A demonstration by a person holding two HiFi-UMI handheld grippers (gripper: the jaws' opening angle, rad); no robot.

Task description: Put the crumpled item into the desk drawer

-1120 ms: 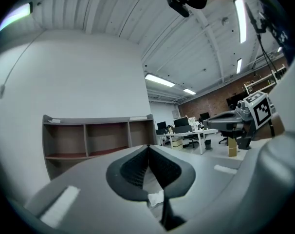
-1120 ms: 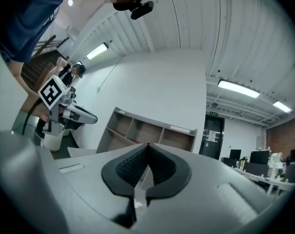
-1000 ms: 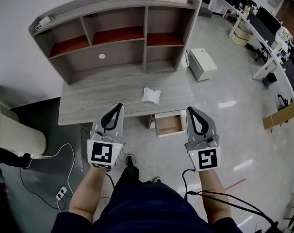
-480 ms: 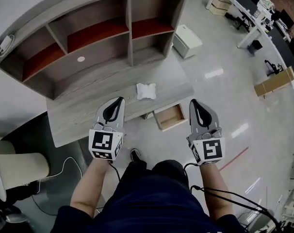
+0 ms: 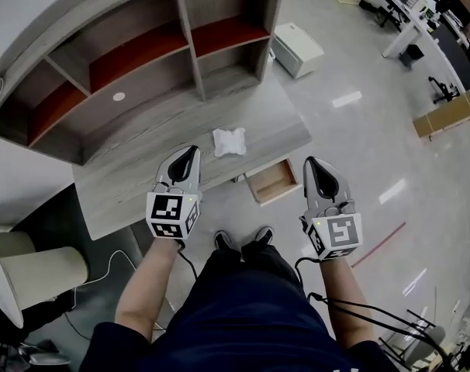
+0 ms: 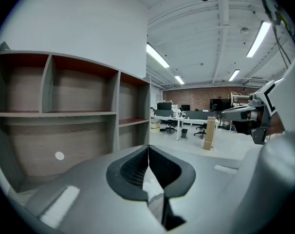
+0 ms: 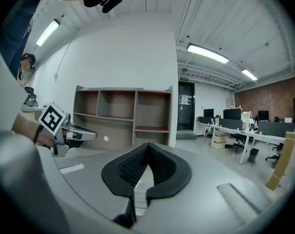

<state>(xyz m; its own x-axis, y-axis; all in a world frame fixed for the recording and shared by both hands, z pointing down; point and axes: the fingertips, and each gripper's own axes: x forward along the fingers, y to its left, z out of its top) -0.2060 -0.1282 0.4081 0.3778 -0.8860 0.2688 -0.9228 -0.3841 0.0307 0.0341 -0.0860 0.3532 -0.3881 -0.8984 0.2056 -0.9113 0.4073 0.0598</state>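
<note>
The crumpled white item [image 5: 228,141] lies on the grey wooden desk [image 5: 126,188], near its front edge. Under that edge, to the right, the small drawer [image 5: 272,181] stands open, its inside bare wood. My left gripper [image 5: 190,153] is shut and holds nothing; it hovers over the desk's front edge, left of the crumpled item. My right gripper [image 5: 311,163] is also shut and holds nothing, just right of the open drawer, above the floor. In the left gripper view the jaws [image 6: 148,147] meet at the tips, as they do in the right gripper view [image 7: 148,145].
A shelf hutch [image 5: 142,60] with red-backed compartments stands on the desk's rear. A white box [image 5: 298,49] sits on the floor behind the desk. Office desks [image 5: 421,6] and a cardboard box [image 5: 450,113] are far right. A cream cylinder [image 5: 33,266] and cables lie left.
The head view has swung, so the desk now sits more tilted and further left. Both grippers keep their places side by side and stay shut.
</note>
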